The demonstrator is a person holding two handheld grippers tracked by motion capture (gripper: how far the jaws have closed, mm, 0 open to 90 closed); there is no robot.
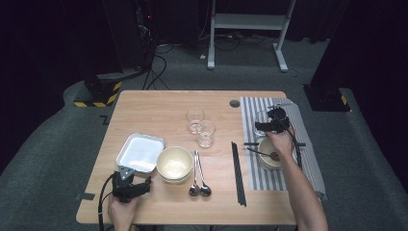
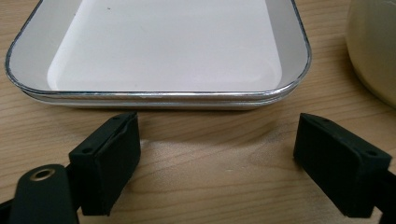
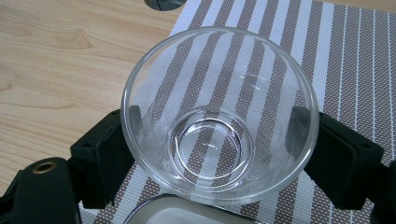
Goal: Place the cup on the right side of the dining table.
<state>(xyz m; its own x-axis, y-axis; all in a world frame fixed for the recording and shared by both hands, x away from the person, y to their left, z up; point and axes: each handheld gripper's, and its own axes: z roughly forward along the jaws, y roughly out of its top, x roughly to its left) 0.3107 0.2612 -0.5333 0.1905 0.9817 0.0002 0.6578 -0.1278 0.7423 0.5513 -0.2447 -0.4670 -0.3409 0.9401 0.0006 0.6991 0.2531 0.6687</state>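
My right gripper is at the far part of the striped placemat, shut on a clear glass. In the right gripper view the glass stands upright between both pads, its mouth facing the camera, just above the placemat. My left gripper rests near the table's front left edge, open and holding nothing. In the left gripper view its jaws stand wide apart on the wood, just short of the white tray's rim.
A cream bowl sits right of the white tray. Two spoons and black chopsticks lie at mid-table. Two more glasses stand behind them. A small bowl with a spoon sits on the placemat under my right hand.
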